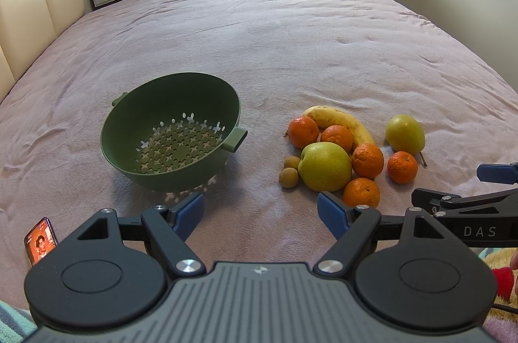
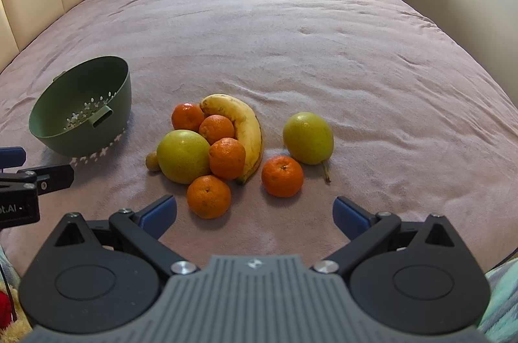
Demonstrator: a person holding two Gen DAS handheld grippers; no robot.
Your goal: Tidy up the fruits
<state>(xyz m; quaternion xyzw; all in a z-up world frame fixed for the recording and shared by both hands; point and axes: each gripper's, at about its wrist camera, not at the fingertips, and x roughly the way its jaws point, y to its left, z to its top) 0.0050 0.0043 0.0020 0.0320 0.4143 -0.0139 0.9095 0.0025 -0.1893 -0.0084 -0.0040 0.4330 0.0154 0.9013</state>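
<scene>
Your left gripper (image 1: 260, 213) and right gripper (image 2: 254, 212) stood apart, empty; bright oranges (image 2: 208, 196), green pears (image 2: 184, 156) and a spotted banana (image 2: 242, 124) lay clustered beside the green colander (image 1: 171, 129).

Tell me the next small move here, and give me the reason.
Probably ease the right gripper forward over the nearest orange. Both grippers are open and hold nothing, the colander is empty, and that orange lies loose at the pile's front edge, just ahead of the right fingers.

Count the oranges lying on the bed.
5, none visibly hidden: one at the banana's far end, two along its inner curve, one nearest the camera, one apart, beside the right pear.
</scene>
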